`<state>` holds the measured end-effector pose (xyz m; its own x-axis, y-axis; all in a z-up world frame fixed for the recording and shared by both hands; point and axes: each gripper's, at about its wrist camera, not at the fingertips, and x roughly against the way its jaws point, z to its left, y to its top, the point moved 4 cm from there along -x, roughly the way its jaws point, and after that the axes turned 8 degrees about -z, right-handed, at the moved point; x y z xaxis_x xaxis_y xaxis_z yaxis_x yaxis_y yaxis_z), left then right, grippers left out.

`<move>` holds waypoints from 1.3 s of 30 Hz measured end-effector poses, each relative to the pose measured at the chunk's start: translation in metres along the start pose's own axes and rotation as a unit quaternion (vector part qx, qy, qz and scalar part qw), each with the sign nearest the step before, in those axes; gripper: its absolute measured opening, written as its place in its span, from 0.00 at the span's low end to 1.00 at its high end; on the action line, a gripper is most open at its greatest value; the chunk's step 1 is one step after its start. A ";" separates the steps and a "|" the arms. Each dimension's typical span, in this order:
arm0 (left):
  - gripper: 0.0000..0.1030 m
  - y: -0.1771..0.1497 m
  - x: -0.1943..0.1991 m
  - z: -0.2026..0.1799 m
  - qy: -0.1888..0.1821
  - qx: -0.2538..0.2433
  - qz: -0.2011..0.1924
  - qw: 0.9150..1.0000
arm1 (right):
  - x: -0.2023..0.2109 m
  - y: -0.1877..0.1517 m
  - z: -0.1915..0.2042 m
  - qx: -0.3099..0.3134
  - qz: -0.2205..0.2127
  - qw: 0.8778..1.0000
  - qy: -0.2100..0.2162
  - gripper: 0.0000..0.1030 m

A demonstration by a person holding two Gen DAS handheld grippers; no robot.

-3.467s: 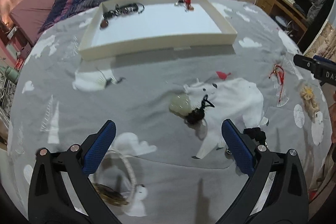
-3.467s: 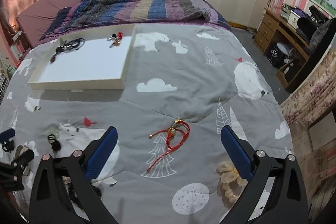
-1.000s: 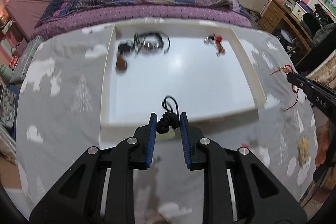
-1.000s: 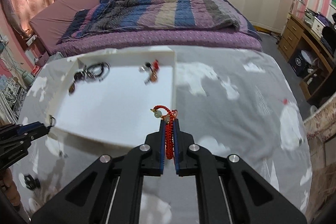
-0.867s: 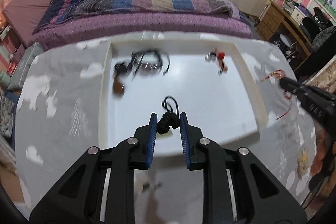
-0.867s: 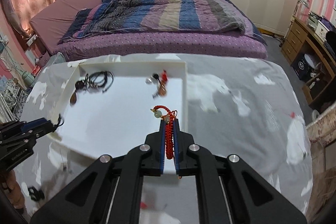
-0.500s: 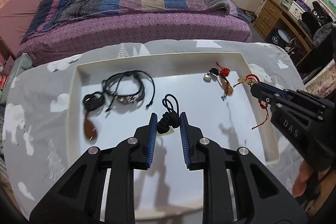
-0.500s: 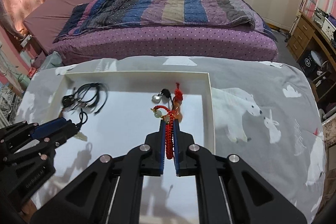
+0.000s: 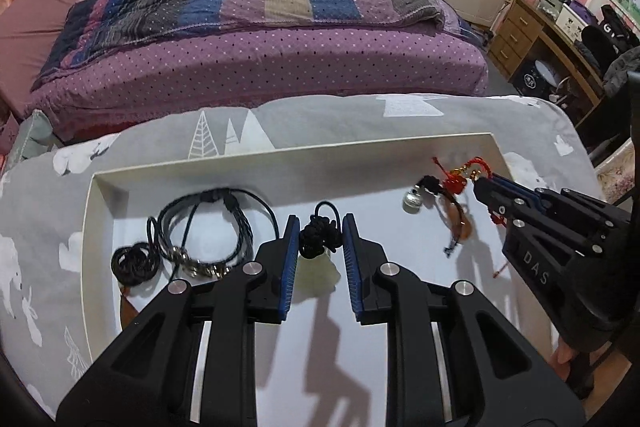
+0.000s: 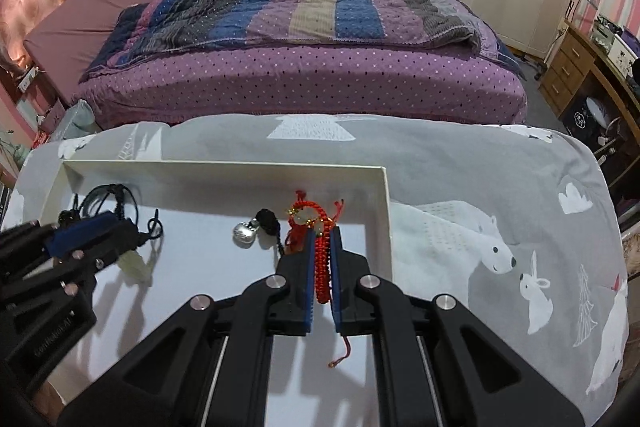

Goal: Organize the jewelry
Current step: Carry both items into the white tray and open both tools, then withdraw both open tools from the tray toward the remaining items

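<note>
Grey blanket (image 10: 460, 163) under a shallow white tray (image 9: 280, 163). Both grippers over the tray. Left gripper (image 9: 320, 239): fingers narrow, pinching a black knotted cord (image 9: 320, 237), pale pendant (image 9: 316, 273) hanging below. Right gripper (image 10: 322, 259): fingers nearly closed on a red braided bracelet (image 10: 322, 267), near the tray's right wall. On the tray floor: black cord necklaces (image 9: 208, 231) left, silver bell charm (image 10: 245, 233) centre.

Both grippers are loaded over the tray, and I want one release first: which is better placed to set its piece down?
Left, probably. The left gripper holds the black-cord pendant above bare tray floor, while the right gripper with its red bracelet crowds the silver-bell piece.
</note>
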<state>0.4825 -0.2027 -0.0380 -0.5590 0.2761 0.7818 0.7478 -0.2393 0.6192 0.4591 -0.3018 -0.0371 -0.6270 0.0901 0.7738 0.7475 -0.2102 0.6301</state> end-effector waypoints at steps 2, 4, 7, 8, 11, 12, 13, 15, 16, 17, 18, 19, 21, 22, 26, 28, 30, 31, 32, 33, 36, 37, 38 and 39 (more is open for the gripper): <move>0.20 0.001 -0.005 -0.001 0.000 0.000 0.001 1.000 | -0.003 0.000 0.000 -0.001 0.000 1.000 0.000 0.06; 0.20 0.001 -0.008 -0.001 0.001 -0.001 0.001 1.000 | -0.005 0.000 -0.001 -0.001 0.001 1.000 0.000 0.06; 0.20 0.002 -0.015 0.001 0.005 -0.002 0.003 1.000 | -0.011 -0.001 -0.001 0.000 0.005 1.000 0.000 0.06; 0.20 0.002 -0.016 0.002 0.004 -0.002 0.003 1.000 | -0.013 -0.001 0.000 0.001 0.005 1.000 -0.001 0.06; 0.20 0.004 -0.020 0.005 0.007 0.000 0.003 1.000 | -0.018 -0.002 0.000 0.000 0.009 1.000 0.000 0.06; 0.20 0.005 -0.022 0.006 0.008 0.003 0.004 1.000 | -0.019 -0.002 0.000 -0.001 0.010 1.000 0.000 0.06; 0.21 0.005 -0.023 0.007 0.009 0.005 0.003 1.000 | -0.019 -0.002 0.000 -0.002 0.009 1.000 0.000 0.06; 0.21 0.005 -0.024 0.008 0.012 0.003 0.002 1.000 | -0.020 -0.002 0.000 -0.001 0.010 1.000 0.000 0.06; 0.21 0.005 -0.025 0.009 0.014 0.002 0.002 1.000 | -0.021 -0.002 0.000 0.001 0.012 1.000 0.000 0.06; 0.22 0.005 -0.026 0.010 0.017 0.001 0.001 1.000 | -0.021 -0.003 0.000 0.001 0.014 1.000 0.000 0.06; 0.22 0.004 -0.025 0.011 0.019 0.002 0.002 1.000 | -0.022 -0.002 0.000 0.002 0.015 1.000 -0.001 0.06; 0.22 0.004 -0.026 0.012 0.020 0.004 0.002 1.000 | -0.022 -0.002 0.000 0.003 0.017 1.000 -0.002 0.06; 0.22 0.004 -0.027 0.015 0.025 0.007 0.005 1.000 | -0.022 -0.002 0.001 0.005 0.020 1.000 -0.004 0.07; 0.22 0.004 -0.028 0.016 0.025 0.007 0.005 1.000 | -0.022 -0.001 0.001 0.009 0.022 1.000 -0.005 0.07; 0.31 0.005 -0.027 0.017 0.032 0.008 0.008 0.999 | -0.022 -0.001 0.002 0.010 0.030 0.999 -0.005 0.07; 0.38 0.004 -0.025 0.018 0.034 0.008 0.008 0.999 | -0.022 -0.001 0.000 0.010 0.035 0.999 -0.006 0.09; 0.48 0.004 -0.022 0.020 0.036 0.010 0.006 0.999 | -0.021 -0.001 0.000 0.014 0.041 0.999 -0.017 0.26; 0.50 0.005 -0.020 0.020 0.039 0.010 0.004 0.999 | -0.020 -0.001 0.001 0.014 0.044 0.999 -0.012 0.33; 0.54 0.005 -0.017 0.021 0.040 0.010 0.003 0.999 | -0.018 -0.002 0.002 0.014 0.047 0.999 -0.003 0.38; 0.57 0.006 -0.012 0.021 0.041 0.012 0.000 0.999 | -0.017 -0.002 0.003 0.014 0.047 0.999 -0.003 0.41; 0.66 0.007 0.007 0.023 0.040 0.012 -0.011 0.999 | -0.007 0.000 0.005 0.015 0.042 0.999 0.000 0.50; 0.70 0.008 0.014 0.024 0.040 0.010 -0.015 0.999 | 0.000 0.002 0.007 0.017 0.036 0.999 -0.002 0.53; 0.78 0.009 0.022 0.025 0.044 0.008 -0.022 0.999 | 0.007 0.004 0.007 0.021 0.028 0.999 -0.007 0.60; 0.84 0.010 0.034 0.028 0.052 0.007 -0.033 0.998 | 0.013 0.006 0.008 0.024 0.022 0.999 -0.012 0.66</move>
<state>0.4810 -0.1697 -0.0073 -0.6408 0.1924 0.7432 0.7125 -0.2115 0.6690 0.4568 -0.2940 -0.0230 -0.5880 0.1059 0.8019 0.7843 -0.1680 0.5973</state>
